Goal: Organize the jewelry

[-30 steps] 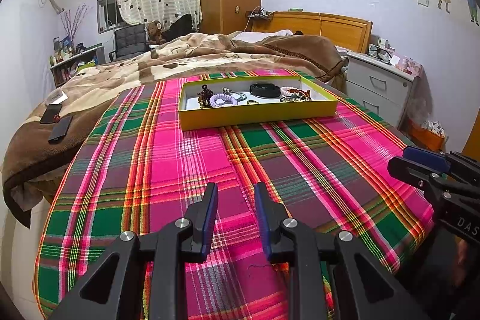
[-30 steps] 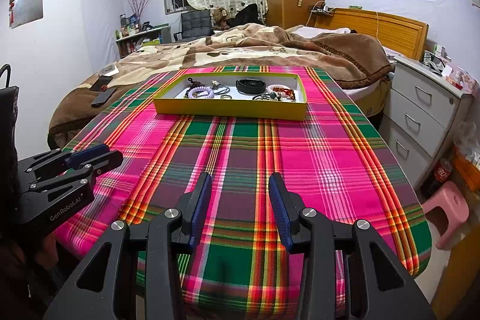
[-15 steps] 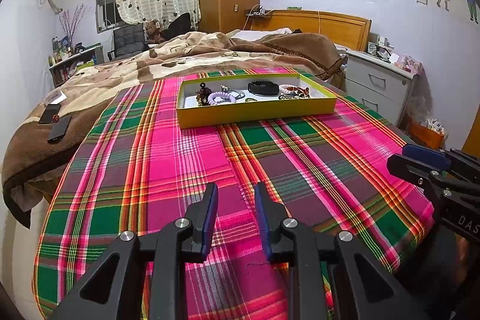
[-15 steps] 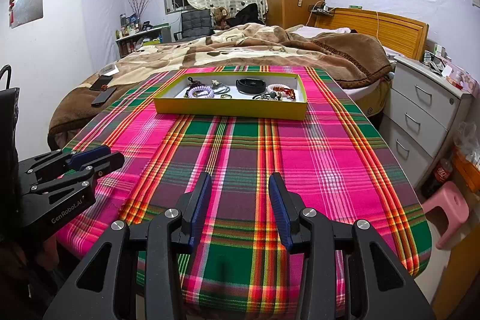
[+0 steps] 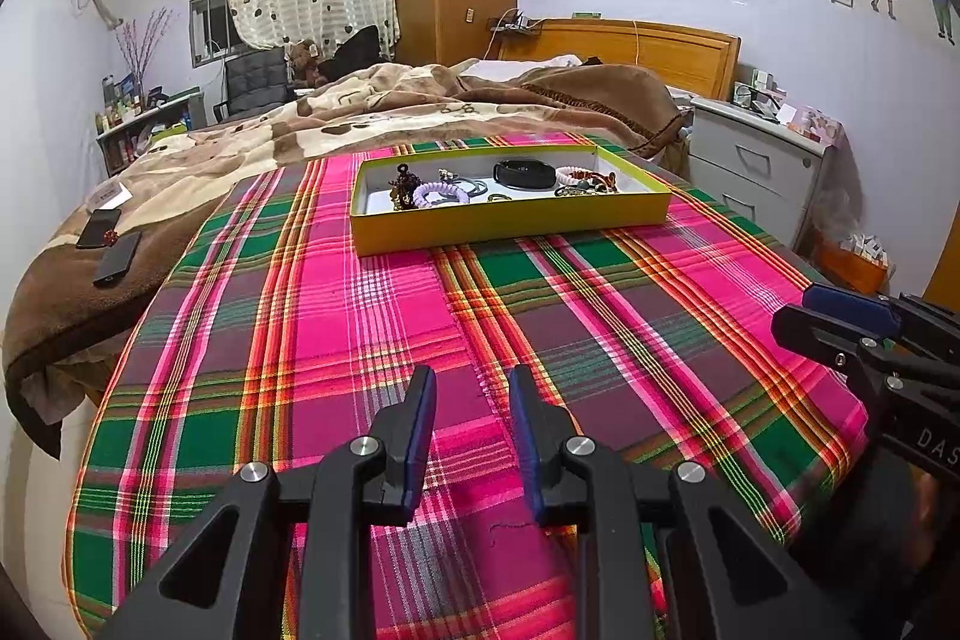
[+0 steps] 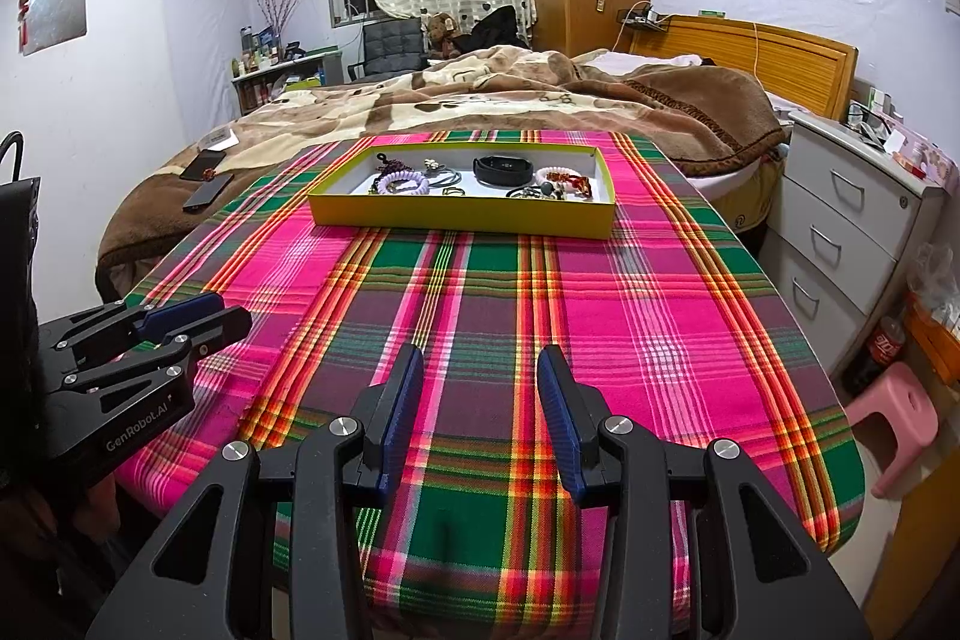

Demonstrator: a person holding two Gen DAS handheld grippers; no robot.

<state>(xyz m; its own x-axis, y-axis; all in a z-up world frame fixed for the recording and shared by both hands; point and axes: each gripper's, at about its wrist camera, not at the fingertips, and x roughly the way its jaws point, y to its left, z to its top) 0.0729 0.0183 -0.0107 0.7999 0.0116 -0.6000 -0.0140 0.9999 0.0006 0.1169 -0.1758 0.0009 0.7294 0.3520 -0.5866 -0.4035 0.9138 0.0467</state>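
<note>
on left gripper (image 6: 180, 322) body, white "genrobot.ai" lettering, jaws parted

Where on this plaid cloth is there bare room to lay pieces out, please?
The plaid cloth lies bare from the yellow box's near wall down to the left gripper and right gripper, and in strips on either side of the box. The box floor is crowded: purple bracelet, black band, beaded bracelet.
</note>
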